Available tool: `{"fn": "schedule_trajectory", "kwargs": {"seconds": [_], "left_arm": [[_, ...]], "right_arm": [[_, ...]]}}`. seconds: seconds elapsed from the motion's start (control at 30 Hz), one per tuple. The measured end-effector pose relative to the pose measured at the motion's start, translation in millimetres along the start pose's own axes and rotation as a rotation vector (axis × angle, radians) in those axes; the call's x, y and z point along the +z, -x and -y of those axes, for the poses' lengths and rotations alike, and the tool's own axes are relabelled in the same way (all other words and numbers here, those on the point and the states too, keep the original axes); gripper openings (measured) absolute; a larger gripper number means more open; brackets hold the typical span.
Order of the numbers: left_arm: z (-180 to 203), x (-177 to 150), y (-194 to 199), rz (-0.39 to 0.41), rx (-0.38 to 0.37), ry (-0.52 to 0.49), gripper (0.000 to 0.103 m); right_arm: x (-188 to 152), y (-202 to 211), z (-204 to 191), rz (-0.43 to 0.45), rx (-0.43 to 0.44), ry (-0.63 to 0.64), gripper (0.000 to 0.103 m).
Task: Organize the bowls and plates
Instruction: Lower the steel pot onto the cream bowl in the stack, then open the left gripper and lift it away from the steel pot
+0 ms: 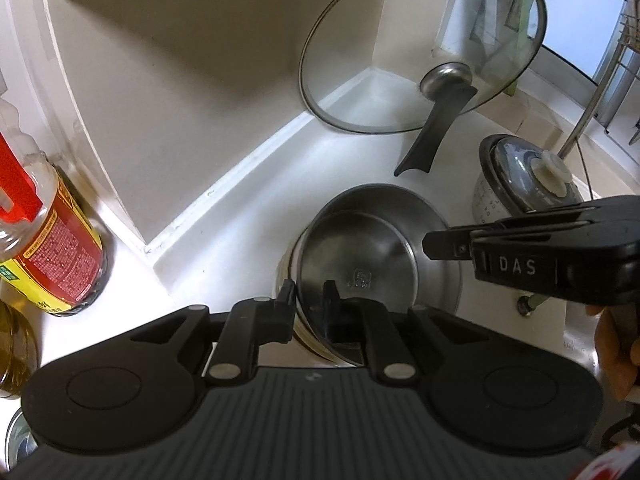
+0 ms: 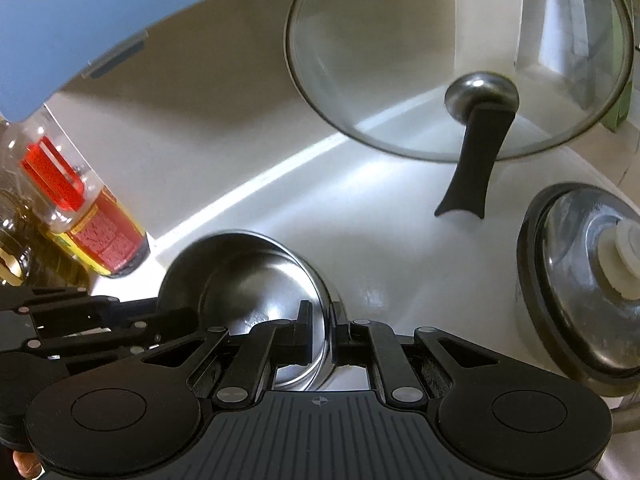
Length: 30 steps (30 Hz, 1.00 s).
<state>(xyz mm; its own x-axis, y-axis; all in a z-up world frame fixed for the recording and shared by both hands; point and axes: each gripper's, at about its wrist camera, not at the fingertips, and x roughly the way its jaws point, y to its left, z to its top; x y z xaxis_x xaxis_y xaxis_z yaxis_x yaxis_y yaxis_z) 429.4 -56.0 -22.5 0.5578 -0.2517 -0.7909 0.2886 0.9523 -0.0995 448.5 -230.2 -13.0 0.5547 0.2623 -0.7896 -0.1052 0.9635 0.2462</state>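
1. On the white worktop [image 1: 224, 240], near the corner of the beige walls, a stack of steel bowls [image 1: 384, 248] is seen, the upper one tipped against the rim of the lower.
2. The left gripper [image 1: 308, 300] is set on the near-left rim of the stack; its fingers [image 1: 286, 300] are drawn narrow and are clamped on the rim of the tilted upper bowl.
3. The right gripper [image 2: 322, 332] is set on the opposite rim, fingers narrow, one inside the bowl and one outside, pinching the steel wall.
4. From the left wrist view the right gripper is seen coming in from the right, above the stack's edge, with part of a hand [image 1: 616, 344] behind it.
5. A glass lid [image 1: 424, 48] with a black handle is leaned upright in the wall corner behind the bowls.
6. A lidded patterned jar [image 1: 532, 184] is stood just right of the stack.
7. A red-labelled oil bottle [image 1: 52, 232] is stood at the left, well apart from the bowls.
8. Whatever sits beneath the steel bowls, possibly a banded dish, cannot be made out clearly.
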Motion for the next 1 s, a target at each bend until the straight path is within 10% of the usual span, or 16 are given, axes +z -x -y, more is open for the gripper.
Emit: {"fn": "schedule_trajectory", "kwargs": {"seconds": [0.8, 1.0], "left_arm": [[0, -7, 20, 0.048, 0.008, -0.006, 0.014], [4, -18, 31, 0.054, 0.013, -0.008, 0.023]], "right_arm": [[-15, 21, 10, 0.039, 0.036, -0.072, 0.011], [-28, 33, 6, 0.054, 0.033, -0.072, 0.054]]}}
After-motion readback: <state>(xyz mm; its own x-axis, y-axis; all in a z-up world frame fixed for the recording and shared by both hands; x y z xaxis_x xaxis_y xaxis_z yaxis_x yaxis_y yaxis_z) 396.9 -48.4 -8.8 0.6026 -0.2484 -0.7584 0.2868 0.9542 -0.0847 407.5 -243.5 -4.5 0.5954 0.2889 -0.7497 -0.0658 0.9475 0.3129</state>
